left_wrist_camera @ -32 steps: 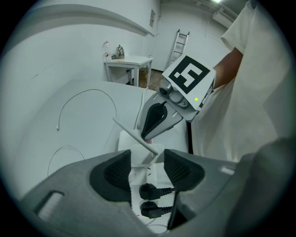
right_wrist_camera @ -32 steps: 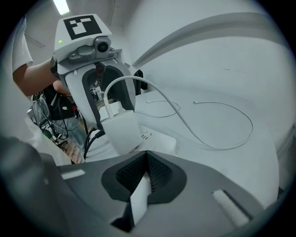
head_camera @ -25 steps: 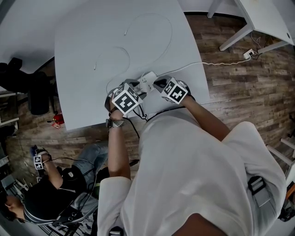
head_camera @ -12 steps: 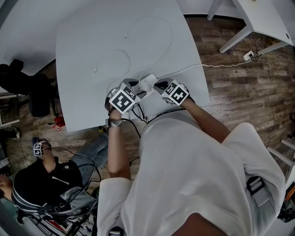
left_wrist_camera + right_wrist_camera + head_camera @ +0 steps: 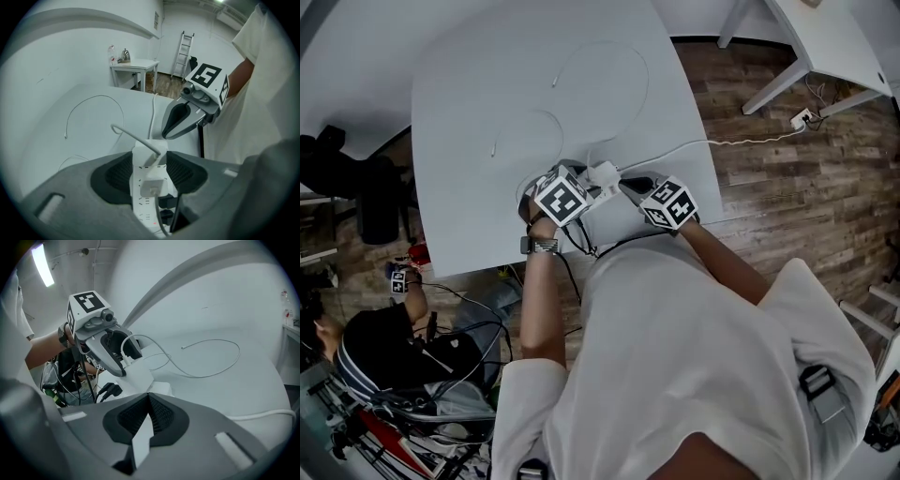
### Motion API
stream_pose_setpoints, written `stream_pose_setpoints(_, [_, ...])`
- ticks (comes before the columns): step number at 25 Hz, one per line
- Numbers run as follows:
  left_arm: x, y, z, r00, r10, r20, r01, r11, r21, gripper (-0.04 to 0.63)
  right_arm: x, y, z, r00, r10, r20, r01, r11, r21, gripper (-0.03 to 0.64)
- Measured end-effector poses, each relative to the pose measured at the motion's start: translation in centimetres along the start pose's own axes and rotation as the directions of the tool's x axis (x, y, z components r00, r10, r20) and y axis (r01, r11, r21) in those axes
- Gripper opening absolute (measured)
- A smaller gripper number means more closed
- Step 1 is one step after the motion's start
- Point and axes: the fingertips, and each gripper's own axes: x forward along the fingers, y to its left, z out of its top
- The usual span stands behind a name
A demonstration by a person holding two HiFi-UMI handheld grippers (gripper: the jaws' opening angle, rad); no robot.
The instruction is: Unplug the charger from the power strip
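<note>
The power strip is pinched by the left gripper with the charger still plugged in, while the right gripper is pressed shut on nothing, so the strip could be yanked loose if the charger is pulled crooked.

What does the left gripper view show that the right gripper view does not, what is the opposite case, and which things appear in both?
Only the left gripper view: the right gripper, jaws together, close to the far end of the power strip; the socket face with a white charger plugged in; a ladder and a small table behind.
Only the right gripper view: the left gripper, a wristwatch, a ceiling light.
Both: the power strip clamped in the left gripper's jaws, the loose white cable loop, the large white table.
</note>
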Motion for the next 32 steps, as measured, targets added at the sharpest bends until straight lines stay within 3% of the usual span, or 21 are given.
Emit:
stream_pose_setpoints(8, [1.2,1.3,2.5,0.998,0.009,0.066,-0.009,1.000,-0.008,0.230,-1.7,-2.3,-0.4,0.999,-0.044,0.013,0.044,0.998,0.052,0.003])
stream_pose_setpoints(22, [2.8,1.6,5.1,0.968,0.042,0.247,-0.005,0.989,-0.149,0.238,-1.1,-2.8,0.0,0.999,-0.038,0.015,0.037,0.997,0.067,0.003])
stream_pose_setpoints(32, [3.7,2.7,5.3,0.965,0.061,0.256,-0.008,0.980,-0.200,0.238,-1.8,-3.9,-0.7,0.997,-0.070,0.008,0.069,0.994,0.085,0.003])
